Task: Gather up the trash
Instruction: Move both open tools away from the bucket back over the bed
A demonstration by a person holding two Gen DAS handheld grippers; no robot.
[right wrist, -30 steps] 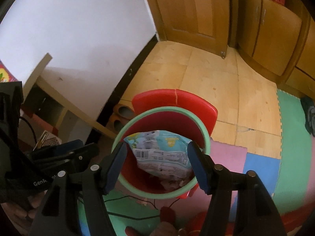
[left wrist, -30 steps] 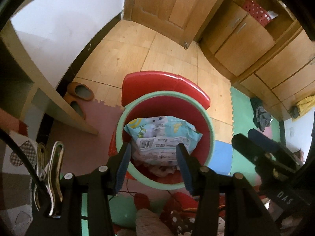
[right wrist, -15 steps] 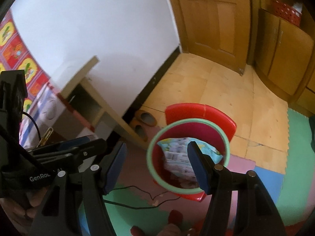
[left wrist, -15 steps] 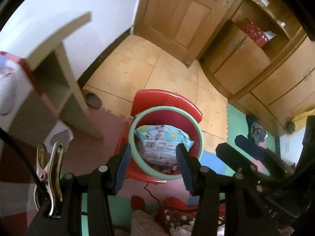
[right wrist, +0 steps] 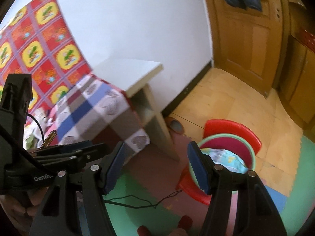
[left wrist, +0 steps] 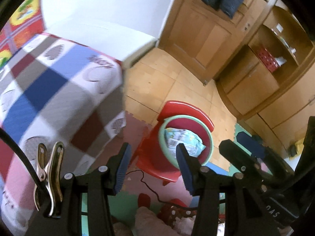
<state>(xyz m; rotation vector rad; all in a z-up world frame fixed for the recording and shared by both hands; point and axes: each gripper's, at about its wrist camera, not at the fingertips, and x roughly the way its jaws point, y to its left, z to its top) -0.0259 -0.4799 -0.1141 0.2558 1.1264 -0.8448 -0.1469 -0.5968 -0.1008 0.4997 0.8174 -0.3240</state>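
Note:
A red bin with a green rim (left wrist: 210, 137) stands on a red plastic stool (left wrist: 189, 108) on the floor. A light-blue printed wrapper (left wrist: 183, 139) lies inside it. The bin also shows in the right wrist view (right wrist: 253, 153), with the wrapper (right wrist: 228, 158) in it. My left gripper (left wrist: 152, 167) is open and empty, high above and left of the bin. My right gripper (right wrist: 155, 167) is open and empty, above the floor mats left of the bin.
A table with a checked cloth (left wrist: 49, 90) stands at the left, also seen from the right wrist (right wrist: 102, 106), with some items on it at the far left. A white shelf (right wrist: 137, 72) stands by the wall. A black cable (right wrist: 137, 202) lies on the foam mats. Wooden door (left wrist: 206, 33) and cabinets (left wrist: 256, 82) at the back.
Both grippers have risen and pulled back to the left, away from the bin. The bin now looks smaller and the checked table has come into view. Both stay open and empty.

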